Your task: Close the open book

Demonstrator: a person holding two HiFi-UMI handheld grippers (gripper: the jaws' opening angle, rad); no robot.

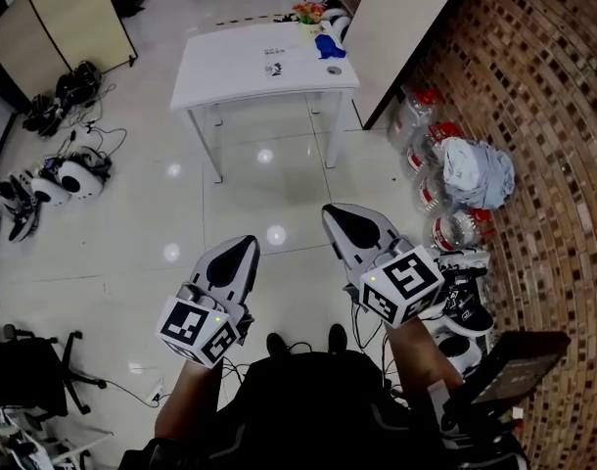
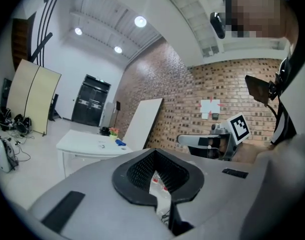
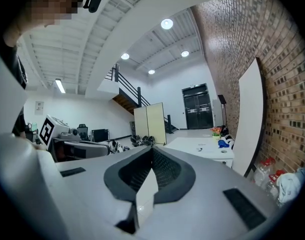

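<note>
Possibly the book (image 1: pixel 274 69): one small printed thing on the one white table (image 1: pixel 230 81), far ahead of the left gripper (image 1: pixel 246 245) and the right gripper (image 1: pixel 331 212); too small to tell open from shut; near it one blue thing (image 1: pixel 329 46) and one flower pot (image 1: pixel 308 13); two grippers in all, above the floor (image 1: pixel 269 184), jaws pressed together on nothing; fits either an approach to an open book or a standing-off from a shut one; hence no next move to name.

Glossy pale floor (image 1: pixel 152 213); a white surface (image 1: pixel 230 62) stands far ahead. Brick wall (image 1: pixel 553 96) along the right, a white board (image 1: pixel 416 18) leaning on it. Beige folding screen (image 1: pixel 64 18) far left; round ceiling lights (image 2: pixel 140 21).
</note>
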